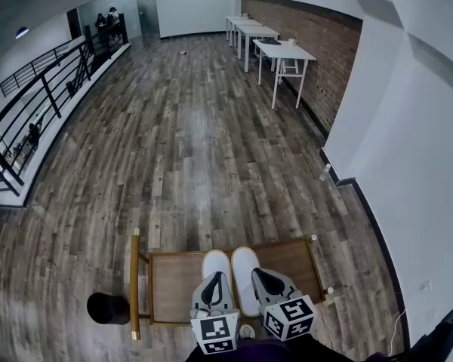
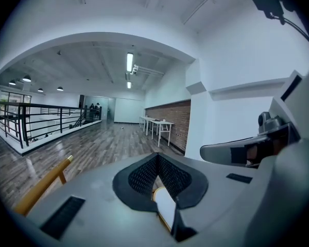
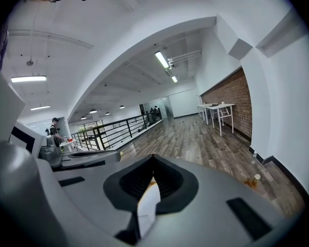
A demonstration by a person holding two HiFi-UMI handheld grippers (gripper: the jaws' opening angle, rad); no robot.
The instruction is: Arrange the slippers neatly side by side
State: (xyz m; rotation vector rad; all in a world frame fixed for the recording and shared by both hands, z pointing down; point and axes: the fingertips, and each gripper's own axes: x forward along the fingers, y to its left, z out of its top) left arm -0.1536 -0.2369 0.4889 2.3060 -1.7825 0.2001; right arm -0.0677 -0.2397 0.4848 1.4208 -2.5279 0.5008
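Note:
Two white slippers lie side by side on a low wooden table [image 1: 174,281], toes pointing away from me: the left slipper [image 1: 215,261] and the right slipper [image 1: 245,274]. My left gripper [image 1: 223,275] hovers over the heel of the left slipper, my right gripper [image 1: 255,271] over the heel of the right one. Both are shut, fingertips meeting, with nothing held between them. In the left gripper view the shut left gripper [image 2: 157,155] points out over the floor, and a strip of white slipper [image 2: 166,207] shows below it. The right gripper view shows the same: the right gripper [image 3: 153,157], white slipper [image 3: 148,210].
A wooden rail [image 1: 134,285] runs along the table's left side, and a black round object [image 1: 108,308] stands on the floor beside it. White tables [image 1: 283,51] line the brick wall far ahead. A black railing [image 1: 30,119] is at left, a white wall [image 1: 408,164] at right.

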